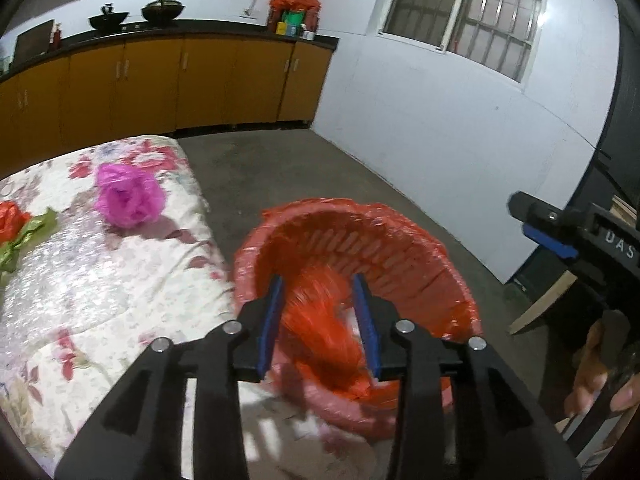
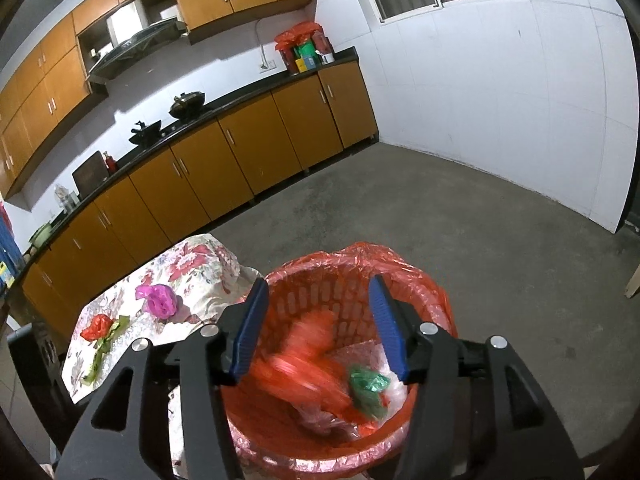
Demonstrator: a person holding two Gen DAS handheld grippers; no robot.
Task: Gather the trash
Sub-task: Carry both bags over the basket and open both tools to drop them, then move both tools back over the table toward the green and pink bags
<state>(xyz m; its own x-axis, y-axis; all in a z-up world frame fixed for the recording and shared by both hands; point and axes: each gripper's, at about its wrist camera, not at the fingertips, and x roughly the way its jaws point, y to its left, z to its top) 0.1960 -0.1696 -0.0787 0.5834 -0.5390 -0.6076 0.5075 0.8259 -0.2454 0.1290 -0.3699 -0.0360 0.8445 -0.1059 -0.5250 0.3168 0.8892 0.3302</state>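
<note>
A red basket (image 1: 400, 232) (image 2: 352, 300) lined with a red plastic bag stands on the floor beside the cloth-covered table. My left gripper (image 1: 318, 280) is open above it, with a blurred red plastic scrap (image 1: 320, 320) loose between the jaws. My right gripper (image 2: 319, 282) also hangs open over the basket, nothing pressed by its pads. Below it lie a blurred red scrap (image 2: 296, 364) and a green crumpled bag (image 2: 368, 384). A purple crumpled wad (image 1: 128, 196) (image 2: 158, 300) and a red-and-green wrapper (image 1: 12, 220) (image 2: 98, 328) rest on the table.
The floral tablecloth (image 1: 100, 300) (image 2: 192, 264) reaches the basket's left side. Orange cabinets (image 2: 240, 160) with woks on the counter line the far wall. Bare concrete floor (image 2: 480, 240) lies to the right. A hand (image 1: 592, 368) and a wooden plank (image 1: 540, 304) show at the right edge.
</note>
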